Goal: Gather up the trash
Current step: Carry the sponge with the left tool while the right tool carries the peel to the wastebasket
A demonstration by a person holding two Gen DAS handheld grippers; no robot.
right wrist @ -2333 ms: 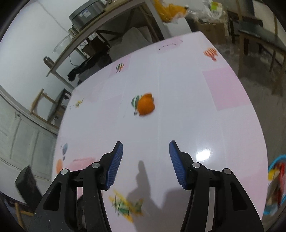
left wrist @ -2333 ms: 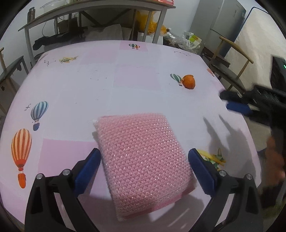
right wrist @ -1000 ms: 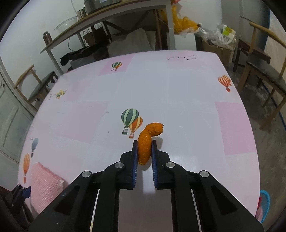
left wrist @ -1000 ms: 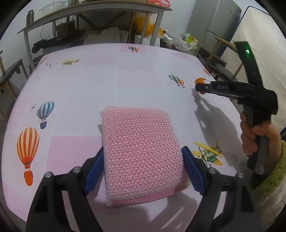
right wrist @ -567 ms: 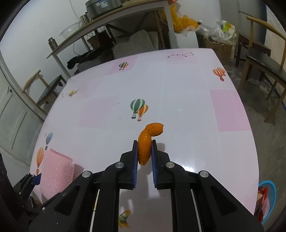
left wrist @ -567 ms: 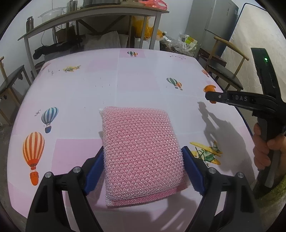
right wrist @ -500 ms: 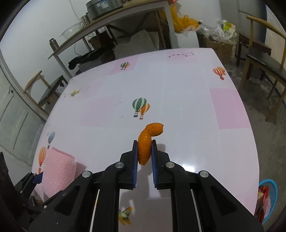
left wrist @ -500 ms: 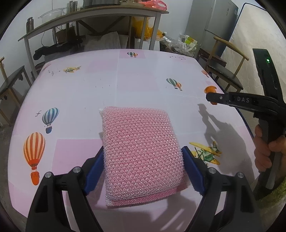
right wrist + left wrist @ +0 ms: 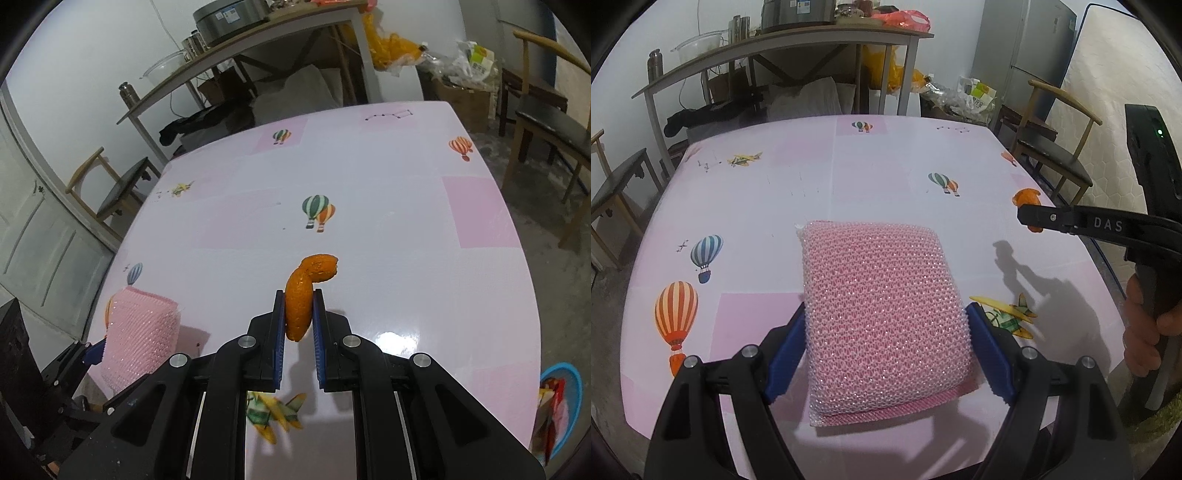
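Filling most of both views: table (image 9: pixel 849 166), covered in a pink cloth printed with balloons and planes, serving as the surface being cleared.

Sitting on the floor off the near right corner: bin (image 9: pixel 561 373), blue-rimmed, with scraps already inside, probably placed there as the drop point within reach of the right arm.

Being gripped at the near left of the table: sponge (image 9: pixel 882 310), pink and knitted-looking, flat face up. Squeezing it across its width from both sides: left gripper (image 9: pixel 886 317), jaws clenched on the near half, blue pads pressing into the soft edges. Showing a shadow underneath, so apparently hanging just off the cloth rather than resting on it. Gripping across the width probably because of the soft body, which bulges rather than slips.

Hanging above the right side of the table: peel (image 9: pixel 301 302), orange and curled, far end hooking over. Pinching its lower part between nearly closed jaws: right gripper (image 9: pixel 299 299), lifted clear of the cloth, shadow falling below. Holding the thick part likely for a firmer bite, leaving the curl free.

Judging both loads ready for carrying toward the bin.
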